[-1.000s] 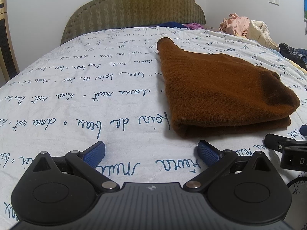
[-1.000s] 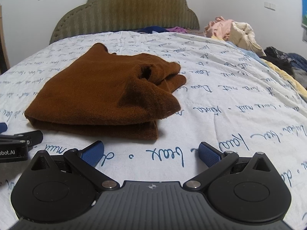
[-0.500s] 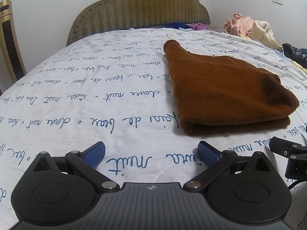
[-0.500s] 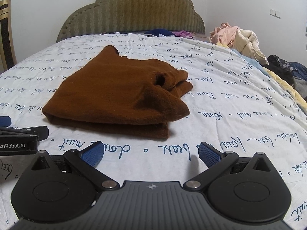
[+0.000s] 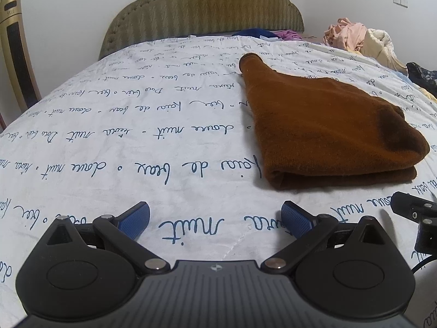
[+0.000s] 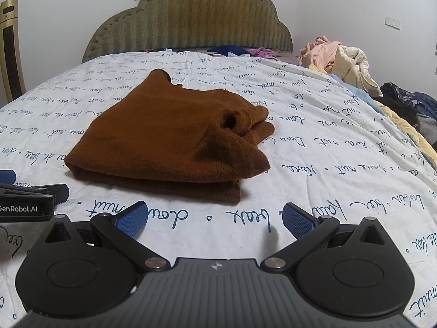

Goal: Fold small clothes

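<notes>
Two grippers with jaws wide and empty, left gripper (image 5: 215, 218) and right gripper (image 6: 215, 217) low over the bed (image 5: 136, 136), folded brown garment (image 6: 169, 139) lying flat just ahead of both, untouched, loose clothes pile (image 6: 338, 57) well apart near the headboard (image 6: 188, 19).

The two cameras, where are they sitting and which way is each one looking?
Left wrist view: sits on the left gripper, low over the bed, looking toward the headboard; its own open jaws show, the brown garment lies ahead to the right.
Right wrist view: sits on the right gripper, facing the same way; its open jaws show, the garment ahead to the left.
Shared: the folded brown garment, bed, headboard, clothes pile; each glimpses the other gripper.
</notes>
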`<action>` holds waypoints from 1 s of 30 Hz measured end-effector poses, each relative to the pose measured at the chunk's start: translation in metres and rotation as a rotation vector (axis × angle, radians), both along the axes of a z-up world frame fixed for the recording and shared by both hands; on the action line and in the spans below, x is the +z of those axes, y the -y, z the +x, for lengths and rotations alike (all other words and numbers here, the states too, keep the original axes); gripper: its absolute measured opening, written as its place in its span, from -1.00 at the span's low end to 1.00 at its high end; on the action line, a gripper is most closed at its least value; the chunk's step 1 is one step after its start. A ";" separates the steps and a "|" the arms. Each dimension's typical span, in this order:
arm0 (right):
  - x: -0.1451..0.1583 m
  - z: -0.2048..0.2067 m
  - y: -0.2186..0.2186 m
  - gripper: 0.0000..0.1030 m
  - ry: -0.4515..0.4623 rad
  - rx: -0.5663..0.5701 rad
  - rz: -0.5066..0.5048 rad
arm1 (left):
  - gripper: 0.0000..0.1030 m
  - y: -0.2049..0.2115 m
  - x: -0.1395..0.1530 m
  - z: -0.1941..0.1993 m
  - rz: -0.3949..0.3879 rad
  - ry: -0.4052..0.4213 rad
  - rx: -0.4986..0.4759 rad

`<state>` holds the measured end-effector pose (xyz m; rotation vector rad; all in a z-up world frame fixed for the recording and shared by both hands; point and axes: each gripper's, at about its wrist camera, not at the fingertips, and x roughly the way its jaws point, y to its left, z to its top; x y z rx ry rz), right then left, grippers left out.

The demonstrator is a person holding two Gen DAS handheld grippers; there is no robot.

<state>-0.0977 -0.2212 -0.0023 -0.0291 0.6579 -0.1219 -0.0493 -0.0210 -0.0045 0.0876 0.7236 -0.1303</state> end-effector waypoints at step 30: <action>0.003 0.000 -0.003 0.99 0.002 0.003 0.000 | 1.00 -0.004 0.001 -0.001 0.007 0.006 0.021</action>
